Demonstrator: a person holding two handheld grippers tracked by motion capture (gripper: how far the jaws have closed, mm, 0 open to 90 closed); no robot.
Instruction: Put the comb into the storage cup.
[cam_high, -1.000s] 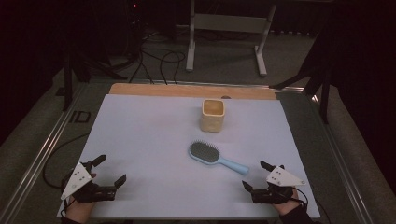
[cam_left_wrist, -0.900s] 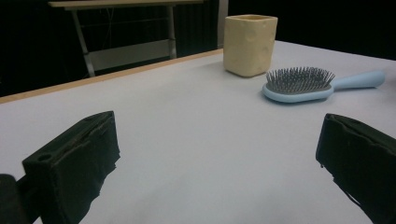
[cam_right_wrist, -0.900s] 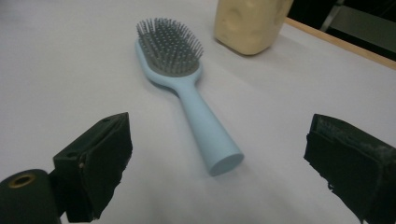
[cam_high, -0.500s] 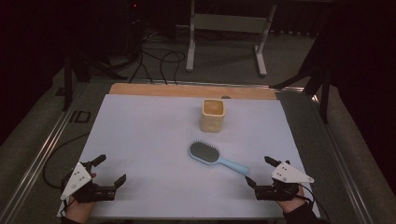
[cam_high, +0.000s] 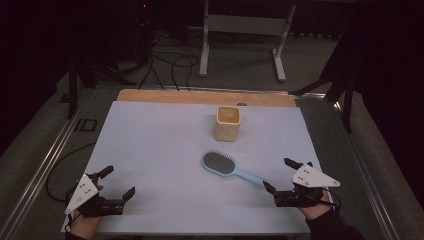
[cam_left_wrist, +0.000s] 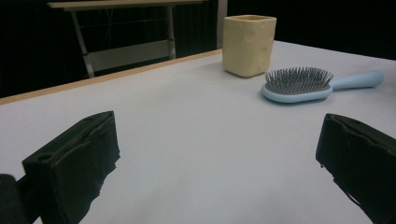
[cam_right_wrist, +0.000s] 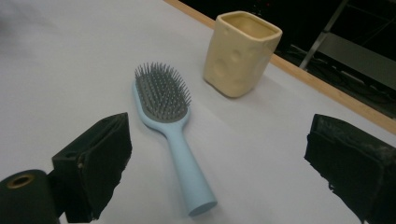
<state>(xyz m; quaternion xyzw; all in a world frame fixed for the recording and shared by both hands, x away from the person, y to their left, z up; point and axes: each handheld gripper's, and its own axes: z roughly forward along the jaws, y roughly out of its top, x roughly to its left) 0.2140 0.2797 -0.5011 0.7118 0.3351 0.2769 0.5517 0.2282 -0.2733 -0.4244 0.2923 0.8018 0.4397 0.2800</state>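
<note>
Since the white table gives you open room, the yellow cup stands upright at the far middle. Nearer you, the blue hairbrush lies bristles up, handle aimed at your right gripper, jaws spread wide, likely for that handle. Your left gripper waits released, well apart.

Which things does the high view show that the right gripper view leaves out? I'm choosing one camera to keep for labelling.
High view alone: the left gripper at the near left corner, open and holding nothing, the person's hands, the floor cables and the whole white table.
Right gripper view alone: the cup's dimpled side and the bristles close up, with the brush handle's end between its own open jaws.
Both: the brush lying bristles up, the yellow cup upright beyond it, apart from it, and the open right gripper near the handle, not touching.
</note>
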